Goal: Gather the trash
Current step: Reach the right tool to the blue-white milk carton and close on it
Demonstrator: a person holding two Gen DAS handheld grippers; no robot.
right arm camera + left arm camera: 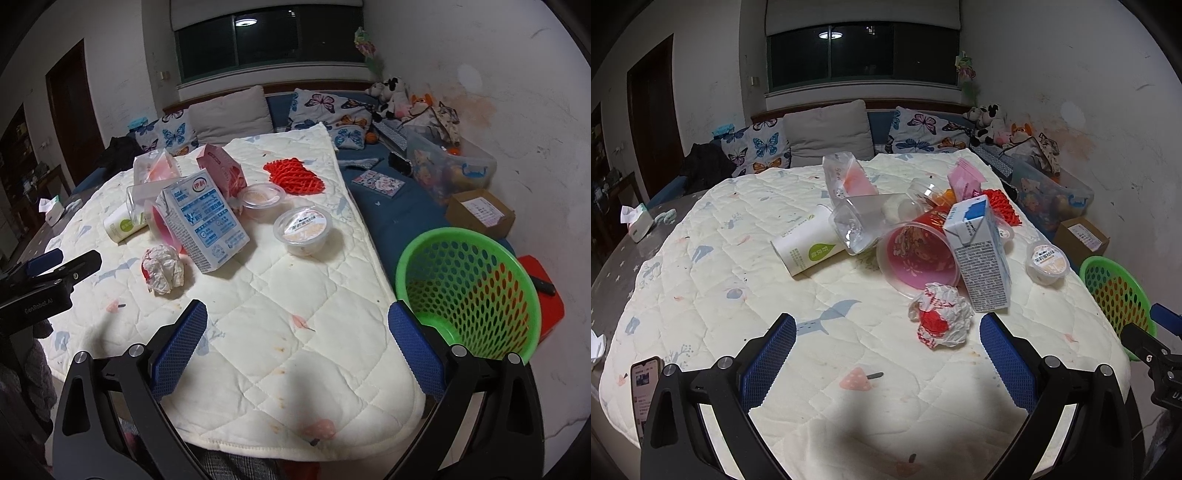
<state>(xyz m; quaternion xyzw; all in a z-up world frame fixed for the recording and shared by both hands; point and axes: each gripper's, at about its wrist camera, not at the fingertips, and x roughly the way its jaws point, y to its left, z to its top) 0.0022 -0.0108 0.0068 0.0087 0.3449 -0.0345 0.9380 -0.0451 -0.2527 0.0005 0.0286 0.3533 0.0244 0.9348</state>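
Observation:
Trash lies on a quilted table cover (738,295): a crumpled red-and-white wrapper (942,319) (164,269), a blue-and-white milk carton (980,254) (205,225), a pink-red cup (918,258) on its side, a white paper cup (807,245), a clear plastic cup (862,223), a lidded pudding cup (1047,262) (303,229) and red foam netting (293,177). A green basket (469,291) (1115,291) stands off the table's right edge. My left gripper (888,354) is open and empty, just short of the wrapper. My right gripper (297,347) is open and empty above the table's near right corner, beside the basket.
A phone (644,391) lies at the table's near left edge. A tissue box (637,221) sits far left. Behind are a sofa with butterfly cushions (764,147), plush toys (395,96), a clear storage bin (448,170), a cardboard box (480,212) and a red stool (546,295).

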